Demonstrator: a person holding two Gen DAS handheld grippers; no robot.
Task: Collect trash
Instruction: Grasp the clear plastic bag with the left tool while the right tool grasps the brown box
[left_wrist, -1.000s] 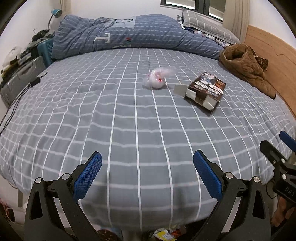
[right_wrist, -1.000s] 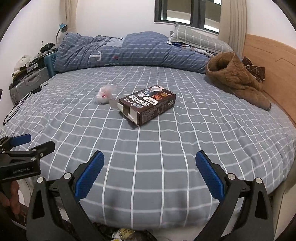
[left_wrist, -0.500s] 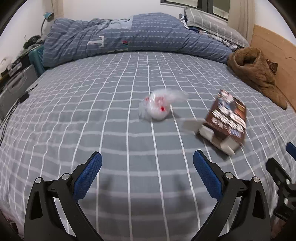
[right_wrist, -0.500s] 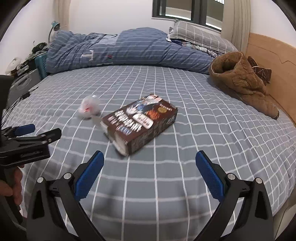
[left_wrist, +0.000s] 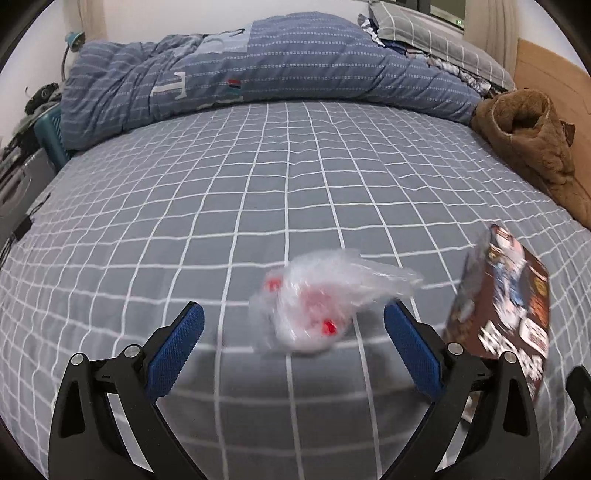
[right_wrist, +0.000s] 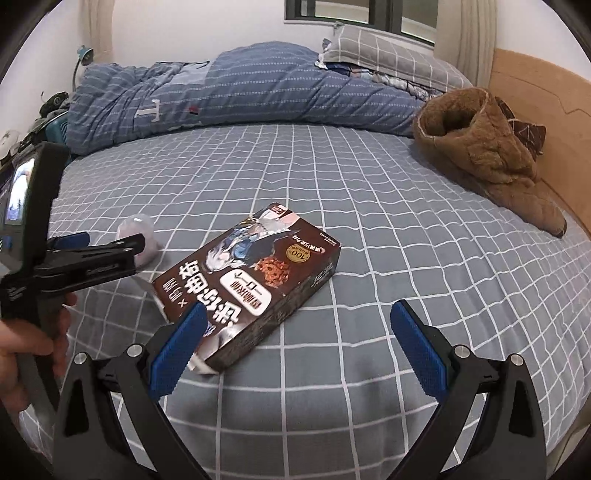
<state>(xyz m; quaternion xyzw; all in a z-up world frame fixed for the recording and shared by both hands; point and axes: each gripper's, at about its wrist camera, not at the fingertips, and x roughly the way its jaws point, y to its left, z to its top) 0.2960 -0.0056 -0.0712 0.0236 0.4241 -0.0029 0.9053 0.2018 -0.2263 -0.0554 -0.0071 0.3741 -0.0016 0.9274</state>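
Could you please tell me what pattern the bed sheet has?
The bed sheet is grey with a white grid of squares, clearest in the right wrist view.

On the bed (left_wrist: 258, 192) a crumpled plastic bag (left_wrist: 317, 314) lies between the spread fingers of the left hand-held gripper (left_wrist: 293, 343). To its right lies a snack box (right_wrist: 251, 284), whose near end sits between the fingers of the right hand-held gripper (right_wrist: 295, 345). Behind both, a rolled duvet (right_wrist: 229, 88) stretches across the far side, a pillow (right_wrist: 388, 59) at its right end. A fleece jacket (right_wrist: 480, 155) lies at the right, against the headboard (right_wrist: 539, 110).
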